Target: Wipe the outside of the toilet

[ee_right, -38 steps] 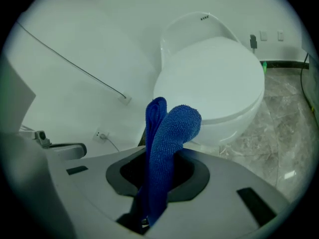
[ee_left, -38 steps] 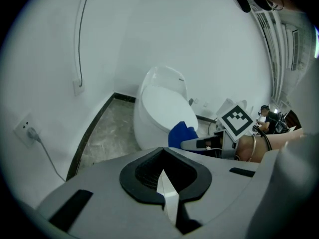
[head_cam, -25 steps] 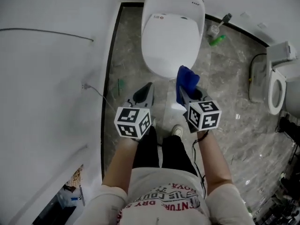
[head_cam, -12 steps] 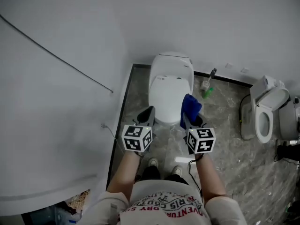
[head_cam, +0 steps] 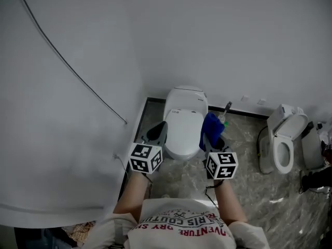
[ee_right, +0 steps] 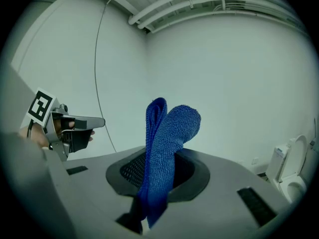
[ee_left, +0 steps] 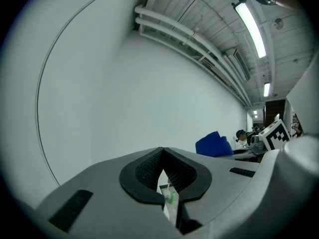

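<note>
A white toilet [head_cam: 183, 122] with its lid down stands against the back wall on a grey marble floor. My left gripper [head_cam: 158, 128] hovers over the toilet's left side, shut with nothing in it [ee_left: 163, 154]. Level with it, my right gripper [head_cam: 212, 135] hovers over the toilet's right side. It is shut on a folded blue cloth [ee_right: 167, 133], which sticks up out of the jaws [ee_right: 158, 171]. The cloth [head_cam: 211, 124] hides part of the toilet's right edge. Both gripper views look at the pale wall, not at the toilet.
A second toilet [head_cam: 282, 141] with its seat raised stands at the right. A toilet brush [head_cam: 224, 112] and a green item lean by the back wall. White walls close in on the left and behind, with a thin cable [head_cam: 67, 66] on the left one.
The head view has pulled up and back, so the toilet looks smaller and farther away. Both grippers stay side by side over its front, with the cloth still held.
</note>
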`<action>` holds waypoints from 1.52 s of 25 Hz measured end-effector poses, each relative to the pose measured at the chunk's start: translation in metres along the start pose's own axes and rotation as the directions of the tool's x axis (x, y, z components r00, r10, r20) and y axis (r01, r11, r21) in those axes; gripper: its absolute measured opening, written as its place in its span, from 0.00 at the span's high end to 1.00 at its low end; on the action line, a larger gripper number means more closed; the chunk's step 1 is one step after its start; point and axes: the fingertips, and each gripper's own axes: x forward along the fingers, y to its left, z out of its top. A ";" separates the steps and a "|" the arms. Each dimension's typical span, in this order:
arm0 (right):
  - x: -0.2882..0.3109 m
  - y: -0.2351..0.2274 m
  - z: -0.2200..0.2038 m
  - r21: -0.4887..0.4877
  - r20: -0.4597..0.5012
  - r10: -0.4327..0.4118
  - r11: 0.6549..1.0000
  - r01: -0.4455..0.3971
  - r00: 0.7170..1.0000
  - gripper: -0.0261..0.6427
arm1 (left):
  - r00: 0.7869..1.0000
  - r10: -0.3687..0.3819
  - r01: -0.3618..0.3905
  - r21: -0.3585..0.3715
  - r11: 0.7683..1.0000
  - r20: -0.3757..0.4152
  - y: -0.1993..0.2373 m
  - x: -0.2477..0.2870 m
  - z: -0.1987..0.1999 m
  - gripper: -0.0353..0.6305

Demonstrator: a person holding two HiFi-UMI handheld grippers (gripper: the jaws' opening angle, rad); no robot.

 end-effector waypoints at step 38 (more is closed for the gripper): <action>-0.022 -0.025 0.009 -0.091 0.023 -0.003 0.996 0.005 1.000 0.85 | 0.999 -0.022 0.020 0.057 0.998 0.037 -0.037 0.006 0.013 0.94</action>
